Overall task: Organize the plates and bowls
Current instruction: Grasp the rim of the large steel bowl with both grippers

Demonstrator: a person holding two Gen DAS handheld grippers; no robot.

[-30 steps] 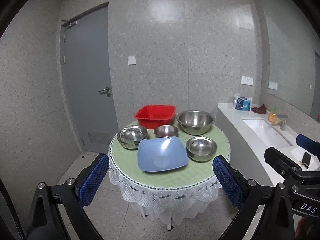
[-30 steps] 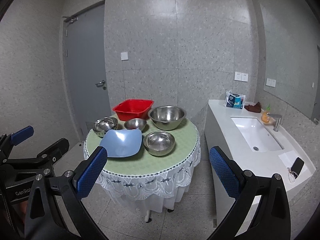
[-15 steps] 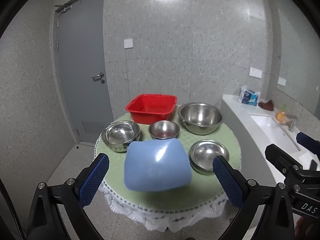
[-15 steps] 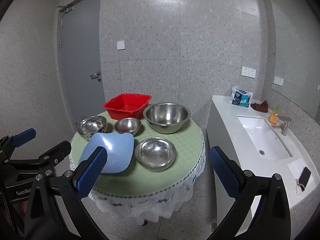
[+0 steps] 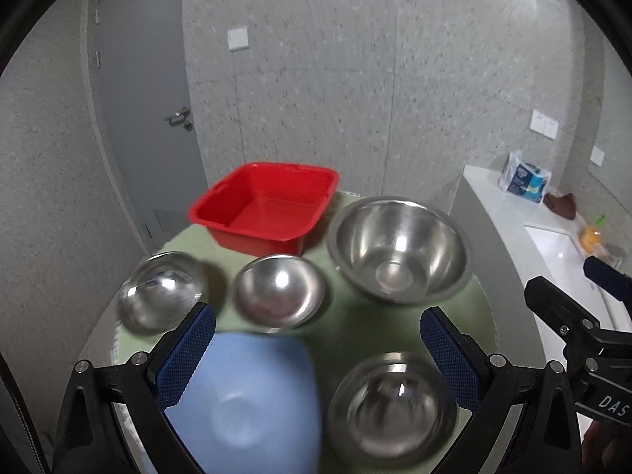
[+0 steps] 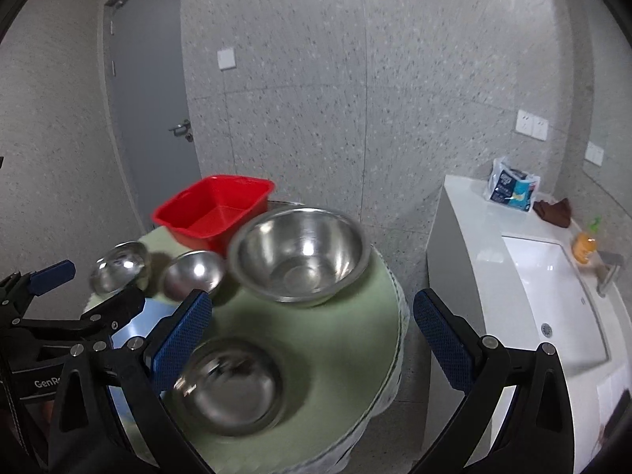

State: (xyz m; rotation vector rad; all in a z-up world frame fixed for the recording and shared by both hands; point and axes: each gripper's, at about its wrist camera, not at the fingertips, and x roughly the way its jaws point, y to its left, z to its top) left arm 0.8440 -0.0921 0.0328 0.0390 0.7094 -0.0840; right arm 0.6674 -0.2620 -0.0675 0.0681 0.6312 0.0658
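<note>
A round table covered with a pale green cloth (image 5: 347, 324) is seen from above by both wrist cameras. At its far edge a red rectangular plastic basin (image 5: 266, 207) is set. Just to the right of the basin the large stainless steel bowl (image 5: 399, 249) is placed, and just in front of the basin the small stainless steel bowl (image 5: 280, 290) is found. To the front left of the basin a third, blurred steel bowl (image 5: 160, 292) is seen. Nearer the cameras, well in front of the basin, a light blue rounded-square plastic plate (image 5: 245, 403) lies flat, with a shallow steel bowl (image 5: 389, 407) beside it on its right. The left gripper (image 5: 316, 351) is held wide open above the plate, nothing between its blue-padded fingers. The right gripper (image 6: 312, 339) is likewise spread open and empty, over the shallow bowl.
</note>
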